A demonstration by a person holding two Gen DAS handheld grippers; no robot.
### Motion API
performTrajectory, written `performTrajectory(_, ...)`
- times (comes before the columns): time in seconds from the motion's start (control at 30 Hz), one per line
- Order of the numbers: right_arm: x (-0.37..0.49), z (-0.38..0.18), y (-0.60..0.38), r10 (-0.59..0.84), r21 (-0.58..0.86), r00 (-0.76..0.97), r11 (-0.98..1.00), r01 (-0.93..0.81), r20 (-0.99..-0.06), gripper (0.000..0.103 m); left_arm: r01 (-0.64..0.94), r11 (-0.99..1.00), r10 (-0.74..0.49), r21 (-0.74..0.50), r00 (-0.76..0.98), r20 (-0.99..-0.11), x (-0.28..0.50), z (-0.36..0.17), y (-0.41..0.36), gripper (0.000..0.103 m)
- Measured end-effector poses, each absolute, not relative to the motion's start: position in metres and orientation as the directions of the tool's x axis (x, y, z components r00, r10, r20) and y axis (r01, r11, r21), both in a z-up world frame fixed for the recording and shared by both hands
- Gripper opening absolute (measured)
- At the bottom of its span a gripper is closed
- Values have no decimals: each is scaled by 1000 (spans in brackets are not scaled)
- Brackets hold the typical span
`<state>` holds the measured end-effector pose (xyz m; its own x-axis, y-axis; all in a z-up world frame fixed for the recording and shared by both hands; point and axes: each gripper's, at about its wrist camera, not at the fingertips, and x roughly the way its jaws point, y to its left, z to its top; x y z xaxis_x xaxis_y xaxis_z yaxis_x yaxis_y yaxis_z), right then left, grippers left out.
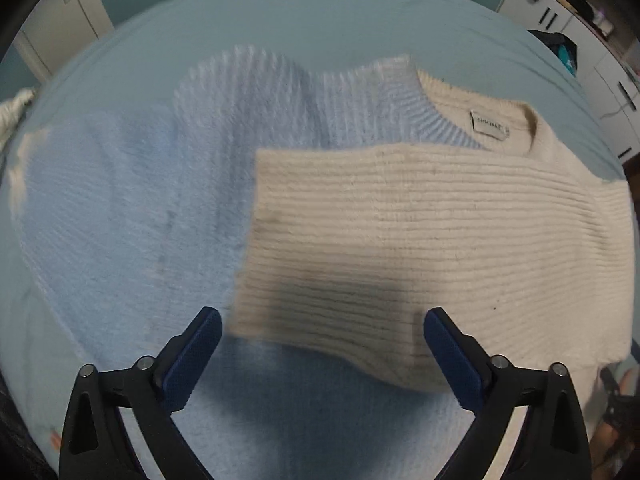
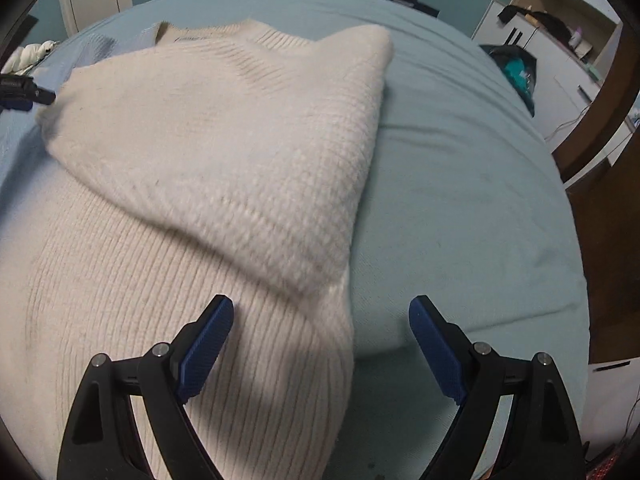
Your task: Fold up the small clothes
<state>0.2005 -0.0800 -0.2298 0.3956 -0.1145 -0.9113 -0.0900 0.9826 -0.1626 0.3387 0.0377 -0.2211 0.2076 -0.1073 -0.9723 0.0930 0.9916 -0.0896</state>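
Sweater [image 1: 400, 220] is flat on the bed [image 1: 320, 12], half blue, half cream, neck label [image 1: 490, 126] up. The cream sleeve [image 1: 360, 248] is already folded across the body, its cuff end lying over the blue half; the blue sleeve [image 1: 240, 84] is bunched up near the shoulder.

Your left gripper [image 1: 322, 354] is wide, nothing between the pads — it's hovering over the near edge of the folded sleeve and the blue body below it. Your right gripper [image 2: 322, 346] is also wide and empty, straddling the cream side edge [image 2: 344, 320] where knit meets sheet.

My read: next step is either the blue sleeve or the bottom-up fold.

- Left view is blurred, so settle before you close.
- Pinch only the layers you mean to move. On the right, go down on the hem corner, one pad under the fabric against the sheet.
- The knit is thick and floppy — take a deep bite, not the fuzz.
- Lift both sides together, keep the edge taut, and lay it down level with the collar [image 2: 208, 36].
- Don't drag the folded sleeve out of place.
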Motion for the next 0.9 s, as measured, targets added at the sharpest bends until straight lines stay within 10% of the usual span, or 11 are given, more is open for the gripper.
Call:
performTrajectory(0.07,207,-233,-82,-125,-167,402,983,-71,-907,87,98,991,-106,-88,196,-975,338,-227,35,74)
performTrajectory(0.13,216,-236,-85,-129,-159,387,986,-47,-913,84,136,990,-54,-23,228,-972,336,-223,30,31)
performTrajectory(0.23,220,-244,-98,-85,-94,353,996,-7,-932,26,106,993,-79,-54,243,-967,335,-207,38,0)
performTrajectory(0.27,222,-241,-102,-22,-26,352,1000,-5,-936,14,91,991,-118,-98,248,-962,335,-198,44,0)
performTrajectory(0.6,200,-215,-89,-88,-101,411,995,-10,-908,12,80,975,-221,-209,486,-846,322,-64,107,0)
performTrajectory(0.9,190,-202,-83,-20,-19,404,1000,7,-915,45,-63,931,-339,-361,222,-914,318,-174,117,6)
